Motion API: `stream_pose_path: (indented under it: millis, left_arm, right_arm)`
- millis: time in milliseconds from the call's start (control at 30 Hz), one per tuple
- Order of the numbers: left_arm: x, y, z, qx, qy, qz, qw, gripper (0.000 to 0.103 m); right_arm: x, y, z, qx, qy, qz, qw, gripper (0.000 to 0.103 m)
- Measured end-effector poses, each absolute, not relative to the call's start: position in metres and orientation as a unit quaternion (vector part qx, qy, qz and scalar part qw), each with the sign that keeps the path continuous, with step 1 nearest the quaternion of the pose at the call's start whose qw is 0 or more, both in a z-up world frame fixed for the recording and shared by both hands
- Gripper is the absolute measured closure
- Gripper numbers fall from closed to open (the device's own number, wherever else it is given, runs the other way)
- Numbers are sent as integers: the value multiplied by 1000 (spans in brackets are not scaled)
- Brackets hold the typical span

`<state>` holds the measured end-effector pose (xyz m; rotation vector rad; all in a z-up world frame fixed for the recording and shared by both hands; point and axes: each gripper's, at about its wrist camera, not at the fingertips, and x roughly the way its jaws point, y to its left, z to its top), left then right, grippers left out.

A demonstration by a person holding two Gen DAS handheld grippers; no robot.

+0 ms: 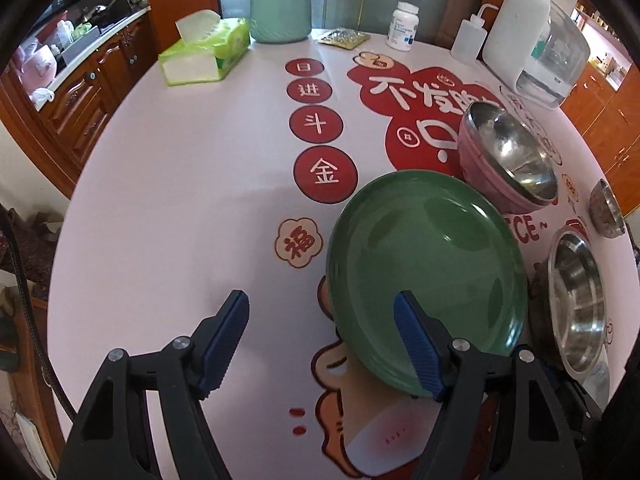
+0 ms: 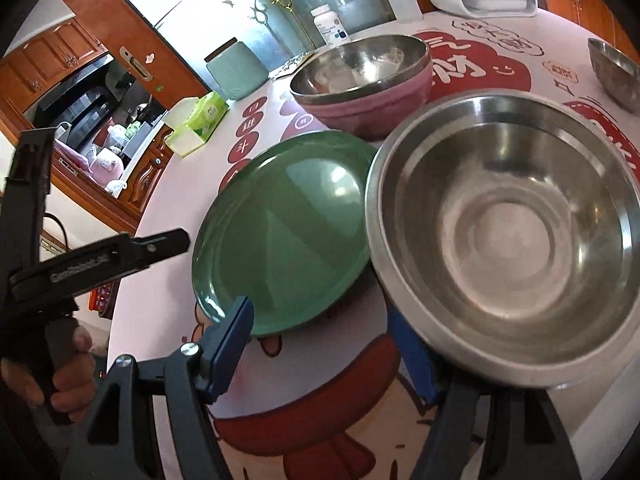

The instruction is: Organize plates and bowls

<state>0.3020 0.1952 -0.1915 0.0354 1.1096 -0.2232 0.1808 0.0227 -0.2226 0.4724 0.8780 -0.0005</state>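
A green plate point(image 1: 432, 264) lies flat on the printed tablecloth point(image 1: 180, 200). My left gripper point(image 1: 324, 336) hovers open over the plate's near left rim, with one finger above the plate and the other above bare cloth. To the right of the green plate point(image 2: 284, 232) sits a large steel bowl point(image 2: 508, 240), also seen in the left wrist view point(image 1: 576, 304). My right gripper point(image 2: 320, 320) is open beside it, and the bowl's near rim partly hides its right finger. A pink bowl with a steel lining point(image 1: 508, 156) stands behind the plate. A small steel bowl point(image 1: 606, 208) is at the far right.
A tissue pack point(image 1: 208, 48), teal jar point(image 1: 280, 8), pill bottle point(image 1: 404, 26), squeeze bottle point(image 1: 468, 40) and white appliance point(image 1: 532, 44) line the table's far side. Wooden cabinets stand beyond the left edge. A hand point(image 2: 68, 380) grips the left tool's handle.
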Motion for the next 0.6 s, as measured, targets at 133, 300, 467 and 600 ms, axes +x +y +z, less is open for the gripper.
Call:
stream_pose_path:
  millis: [133,300,467,600]
  left_arm:
    - [309,191,-202,11,534,-110,838,35]
    - [310,187,-210,8,542,-118,832,37]
    - [313,186,-217,2,550,-121,826,43]
    - [315,184,-221,1,554,-124,823,50]
  right_arm:
    - [185,21,-222,231,414,-6,881,33]
    - [190,19,-221,232,408,-18,883,37]
    - [197,14,-221,234,404,-24,884,42]
    - [202,10,-221,234,402,-27,885,46]
